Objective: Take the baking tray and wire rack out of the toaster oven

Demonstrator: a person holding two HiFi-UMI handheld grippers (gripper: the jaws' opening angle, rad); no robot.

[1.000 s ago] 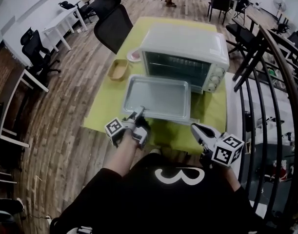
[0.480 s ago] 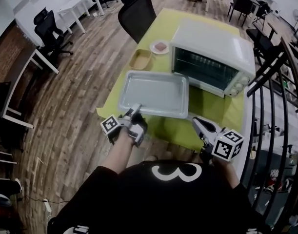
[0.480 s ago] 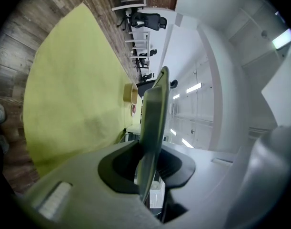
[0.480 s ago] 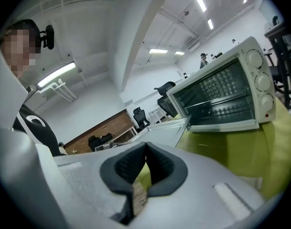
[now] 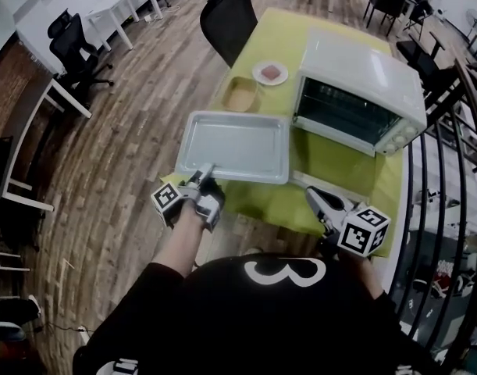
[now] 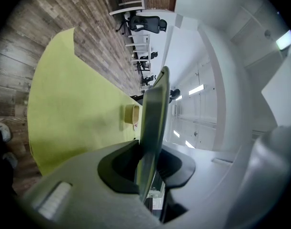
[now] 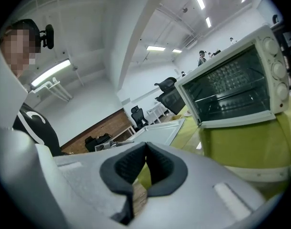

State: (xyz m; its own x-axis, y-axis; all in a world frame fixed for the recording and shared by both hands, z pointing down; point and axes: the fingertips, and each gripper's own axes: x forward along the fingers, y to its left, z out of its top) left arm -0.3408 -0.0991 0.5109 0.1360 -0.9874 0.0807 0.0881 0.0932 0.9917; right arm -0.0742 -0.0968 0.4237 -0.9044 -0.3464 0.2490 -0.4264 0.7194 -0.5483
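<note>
As things stand on the green-clothed table (image 5: 336, 162): half the job looks done and half is left.
Toaster oven (image 5: 363, 76): stands at the right of the cloth, front open, dark inside.
Baking tray (image 5: 234, 145): out of the oven and lying level to its left, over the cloth's near-left corner; whether it rests on the cloth or hangs just above it, I can't tell.
Wire rack (image 7: 228, 104): seems to sit inside the oven, a faint grid across the cavity in the right gripper view; not yet taken out.
Left gripper (image 5: 208, 169): clamped on the tray's near rim, the sheet edge-on between its pads.
Right gripper (image 5: 312, 198): pads pressed together on nothing, by the table's near edge in front of the oven.
Against a second ago: the tray lay square before the oven's mouth; now it has gone leftward, clear of it and near the tan dish (image 5: 241, 94). Both grips look unchanged.
</note>
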